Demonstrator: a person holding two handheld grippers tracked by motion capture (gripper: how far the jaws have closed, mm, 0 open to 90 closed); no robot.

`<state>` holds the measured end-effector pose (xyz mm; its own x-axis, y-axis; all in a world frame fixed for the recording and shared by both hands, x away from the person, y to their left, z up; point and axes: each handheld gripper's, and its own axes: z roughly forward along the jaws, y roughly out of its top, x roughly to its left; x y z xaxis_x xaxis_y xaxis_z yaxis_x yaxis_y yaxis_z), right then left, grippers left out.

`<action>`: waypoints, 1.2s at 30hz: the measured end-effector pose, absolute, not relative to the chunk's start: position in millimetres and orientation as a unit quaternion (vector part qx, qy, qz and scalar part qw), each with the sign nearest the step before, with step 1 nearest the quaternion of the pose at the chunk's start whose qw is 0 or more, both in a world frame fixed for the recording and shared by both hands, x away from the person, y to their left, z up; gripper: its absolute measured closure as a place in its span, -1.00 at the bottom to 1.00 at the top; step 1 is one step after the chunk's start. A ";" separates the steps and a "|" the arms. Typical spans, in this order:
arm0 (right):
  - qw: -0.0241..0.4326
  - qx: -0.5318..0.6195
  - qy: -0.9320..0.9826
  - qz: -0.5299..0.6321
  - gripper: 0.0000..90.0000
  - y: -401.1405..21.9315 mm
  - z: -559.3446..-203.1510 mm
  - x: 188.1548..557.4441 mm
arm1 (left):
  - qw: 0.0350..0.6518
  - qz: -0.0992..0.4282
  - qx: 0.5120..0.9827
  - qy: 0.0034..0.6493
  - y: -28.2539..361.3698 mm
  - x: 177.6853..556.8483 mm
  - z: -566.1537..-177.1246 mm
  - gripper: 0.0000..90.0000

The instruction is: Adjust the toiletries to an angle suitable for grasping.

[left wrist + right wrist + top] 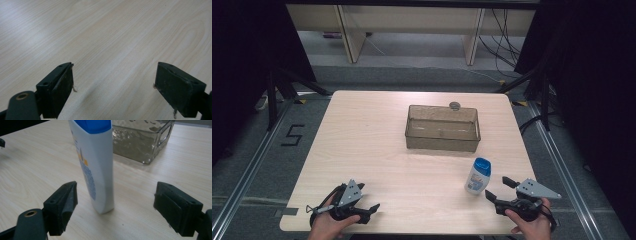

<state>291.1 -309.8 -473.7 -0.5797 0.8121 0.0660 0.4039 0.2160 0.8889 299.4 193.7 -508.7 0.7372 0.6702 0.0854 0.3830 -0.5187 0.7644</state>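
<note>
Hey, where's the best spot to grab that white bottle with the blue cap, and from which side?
Grip the bottle across its flat white body below the blue cap, coming in level from the near side with the right claw. It stands upright with its narrow width already between that claw's open jaws.

Pale wooden table (362,135) (rounded corners); black cables (502,45) beyond it.

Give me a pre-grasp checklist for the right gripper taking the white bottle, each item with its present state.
1. Right gripper open: ok, fingers spread wide.
2. Bottle upright on the table: ok, blue cap on top.
3. Bottle lined up with the finger gap: ok, though nearer one finger in the right gripper view.
4. Fingers around the bottle: not ok, it stands ahead of them.
5. Clear bin apart from the bottle: ok.
6. Left gripper away from the bottle: ok, open.
</note>
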 end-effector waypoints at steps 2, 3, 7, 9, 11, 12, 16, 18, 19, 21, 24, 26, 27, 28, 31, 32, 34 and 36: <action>0.205 0.416 0.746 0.478 -0.56 -307.7 -473.1 289.6 | 0.380 0.194 0.848 0.314 192.9 299.2 -508.9 -0.67; 0.210 0.409 0.747 0.480 -0.57 -305.8 -472.8 291.5 | 0.382 0.188 0.850 0.309 193.4 299.2 -508.8 -0.67; 0.213 0.395 0.756 0.476 -0.57 -302.2 -471.4 295.0 | 0.377 0.195 0.850 0.312 193.1 299.4 -509.0 -0.67; 0.216 0.394 0.753 0.480 -0.57 -300.3 -471.8 296.0 | 0.380 0.192 0.850 0.310 193.3 299.5 -509.2 -0.67; 0.219 0.388 0.757 0.479 -0.57 -297.1 -469.6 298.3 | 0.378 0.186 0.852 0.312 193.6 299.1 -508.6 -0.67; 0.210 0.396 0.755 0.478 -0.57 -294.8 -468.7 297.4 | 0.378 0.187 0.851 0.312 193.5 299.1 -508.6 -0.67; 0.210 0.390 0.757 0.480 -0.57 -291.0 -468.6 299.7 | 0.386 0.187 0.847 0.313 192.8 298.6 -510.1 -0.67; 0.214 0.376 0.764 0.479 -0.57 -288.0 -469.9 303.0 | 0.377 0.187 0.852 0.312 193.7 299.2 -508.6 -0.67; 0.214 0.376 0.764 0.479 -0.57 -288.0 -469.9 303.0 | 0.377 0.187 0.852 0.312 193.7 299.2 -508.6 -0.67; 0.205 0.388 0.762 0.476 -0.57 -285.4 -469.1 301.3 | 0.383 0.191 0.848 0.312 193.2 299.0 -510.2 -0.67; 0.204 0.375 0.764 0.484 -0.57 -284.3 -469.1 305.8 | 0.378 0.189 0.851 0.313 193.7 299.1 -509.1 -0.67; 0.208 0.371 0.767 0.481 -0.57 -282.6 -468.7 307.4 | 0.385 0.186 0.848 0.314 193.0 298.4 -510.1 -0.67; 0.208 0.374 0.767 0.477 -0.57 -281.1 -468.7 307.4 | 0.386 0.187 0.847 0.315 192.9 298.6 -510.2 -0.67; 0.208 0.374 0.767 0.477 -0.57 -281.1 -468.7 307.4 | 0.386 0.187 0.847 0.315 192.9 298.6 -510.2 -0.67; 0.214 0.361 0.771 0.478 -0.53 -275.9 -469.9 313.0 | 0.383 0.188 0.849 0.311 193.5 299.0 -509.9 -0.67; 0.214 0.361 0.771 0.478 -0.53 -275.9 -469.9 313.0 | 0.383 0.188 0.849 0.311 193.5 299.0 -509.9 -0.67; 0.219 0.354 0.776 0.474 -0.47 -273.5 -470.0 315.9 | 0.381 0.189 0.851 0.310 194.0 299.8 -509.4 -0.67; 0.212 0.361 0.775 0.473 -0.46 -272.5 -469.6 315.2 | 0.381 0.181 0.852 0.310 193.8 298.6 -508.5 -0.67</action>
